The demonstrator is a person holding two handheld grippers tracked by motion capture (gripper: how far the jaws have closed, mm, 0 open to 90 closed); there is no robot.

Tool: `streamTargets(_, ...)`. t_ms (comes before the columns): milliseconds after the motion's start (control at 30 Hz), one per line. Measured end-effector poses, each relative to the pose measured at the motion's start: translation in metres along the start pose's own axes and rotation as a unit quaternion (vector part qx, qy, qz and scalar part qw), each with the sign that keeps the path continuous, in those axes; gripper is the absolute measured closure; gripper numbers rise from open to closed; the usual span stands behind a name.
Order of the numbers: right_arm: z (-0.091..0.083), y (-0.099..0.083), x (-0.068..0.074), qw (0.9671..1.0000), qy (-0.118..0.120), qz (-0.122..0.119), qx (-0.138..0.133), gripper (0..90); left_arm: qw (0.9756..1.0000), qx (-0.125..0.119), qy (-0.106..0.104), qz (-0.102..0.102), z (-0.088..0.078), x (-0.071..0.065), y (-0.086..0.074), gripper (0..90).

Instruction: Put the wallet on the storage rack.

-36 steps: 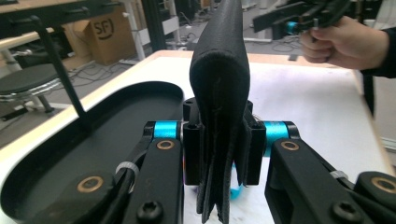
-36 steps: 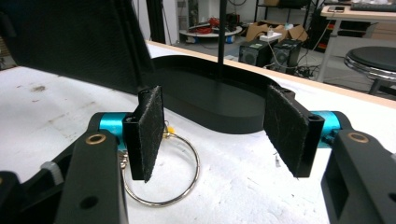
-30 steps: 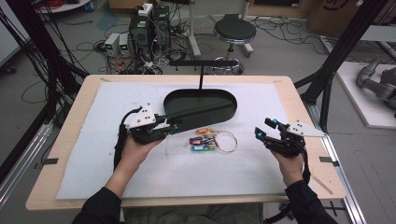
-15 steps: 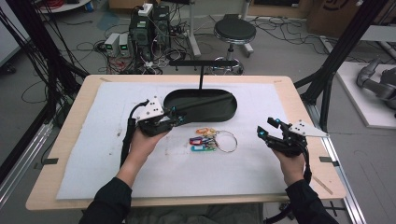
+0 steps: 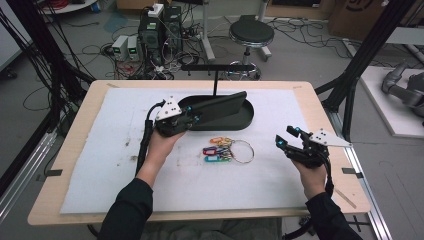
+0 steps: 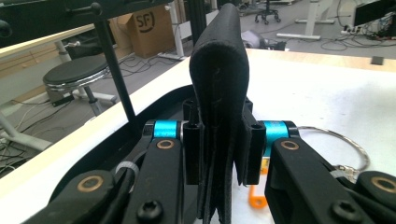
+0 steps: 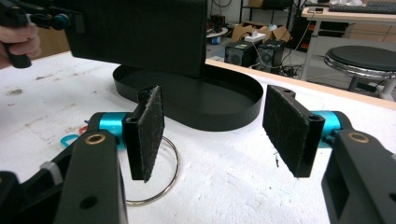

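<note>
A flat black folded wallet (image 5: 220, 106) is clamped at its left end by my left gripper (image 5: 192, 117), shut on it. It stands on edge over the black oval tray (image 5: 245, 120). In the left gripper view the wallet (image 6: 219, 70) rises between both pads of the left gripper (image 6: 219, 140). A key ring (image 5: 241, 151) with coloured tags (image 5: 217, 150) lies on the white mat just in front of the tray. My right gripper (image 5: 287, 137) rests at the right of the mat, open and empty. In the right gripper view the right gripper (image 7: 219, 130) faces the tray (image 7: 219, 100), with the ring (image 7: 163, 186) below its left pad.
A thin black post with a crossbar (image 5: 217, 66) rises from the tray's far side. The white mat (image 5: 100, 150) covers most of the wooden table. Past the far edge stand a stool (image 5: 251, 34), cables and equipment on the floor.
The left gripper has moved to the right and a little away from the person with the wallet, which now stands on edge over the tray. The right gripper has stayed put.
</note>
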State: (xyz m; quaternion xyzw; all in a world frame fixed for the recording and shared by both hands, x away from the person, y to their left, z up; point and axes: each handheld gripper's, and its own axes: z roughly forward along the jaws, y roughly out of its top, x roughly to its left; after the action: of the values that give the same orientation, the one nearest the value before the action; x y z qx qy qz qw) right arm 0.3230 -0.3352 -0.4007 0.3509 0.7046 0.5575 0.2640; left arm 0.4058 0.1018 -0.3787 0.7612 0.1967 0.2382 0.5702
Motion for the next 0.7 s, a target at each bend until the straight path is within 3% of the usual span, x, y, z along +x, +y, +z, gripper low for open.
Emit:
streamTargets(233, 0.000, 0.000, 0.000, 1.0000, -0.001, 0.002, 0.000, 39.2, 0.9999, 0.008, 0.012, 0.001, 0.013, 0.009, -0.002, 75.6)
streamTargets(267, -0.001, 0.000, 0.000, 1.0000, -0.001, 0.001, 0.000, 39.2, 0.9997, 0.004, 0.021, 0.009, 0.017, 0.010, -0.004, 75.6)
streamTargets(400, 0.000, 0.000, 0.000, 1.0000, 0.000, 0.001, 0.000, 39.2, 0.9996, 0.010, 0.025, 0.003, 0.025, 0.018, -0.009, 75.6)
streamTargets(533, 0.000, 0.000, 0.000, 1.0000, -0.001, -0.002, -0.001, 39.2, 0.9994, 0.024, 0.025, 0.006, 0.034, 0.025, -0.014, 75.6)
streamTargets(700, 0.000, -0.001, 0.000, 1.0000, 0.000, 0.003, 0.001, 39.2, 0.9994, 0.026, 0.019, 0.016, 0.044, 0.030, -0.017, 75.6)
